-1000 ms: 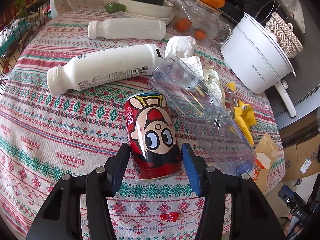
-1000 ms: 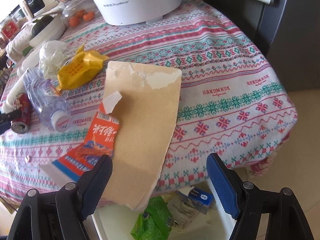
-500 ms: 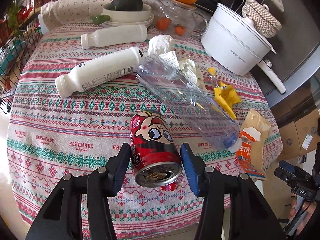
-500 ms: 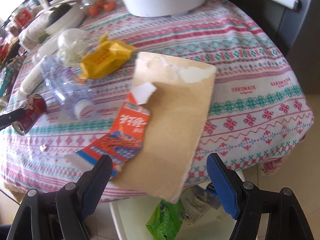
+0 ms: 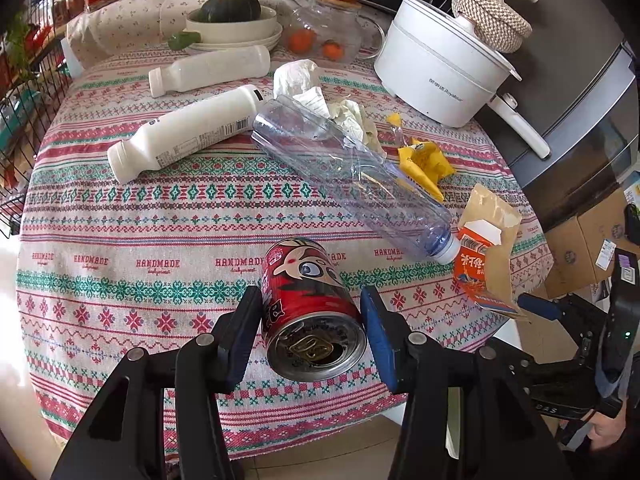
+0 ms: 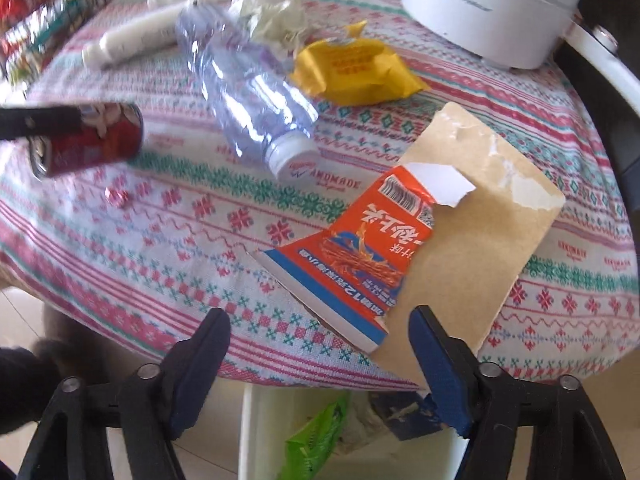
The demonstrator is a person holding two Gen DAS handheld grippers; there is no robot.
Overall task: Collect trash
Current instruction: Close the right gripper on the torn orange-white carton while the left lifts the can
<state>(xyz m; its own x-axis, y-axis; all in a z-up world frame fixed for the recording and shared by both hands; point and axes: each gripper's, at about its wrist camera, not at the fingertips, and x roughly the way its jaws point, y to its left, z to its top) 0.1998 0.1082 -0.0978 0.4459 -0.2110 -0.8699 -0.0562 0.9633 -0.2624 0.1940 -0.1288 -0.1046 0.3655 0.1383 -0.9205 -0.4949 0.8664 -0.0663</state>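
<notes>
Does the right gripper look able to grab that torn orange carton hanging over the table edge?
Probably yes. The orange carton pokes past the table edge toward the right gripper, whose closing jaws flank its lower corner without pressing it. Nothing blocks the way.

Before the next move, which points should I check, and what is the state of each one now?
1. Red can held by left tongs: ok, pads press both sides, can off the cloth.
2. Can empty: cannot tell, the opening is dark.
3. Right tongs on the torn carton: not ok, they are closing and only its lower corner lies between the pads.
4. White bin under the table edge: ok, visible below the carton.
5. Clear bottle beside the carton: ok, apart from both tongs.
</notes>
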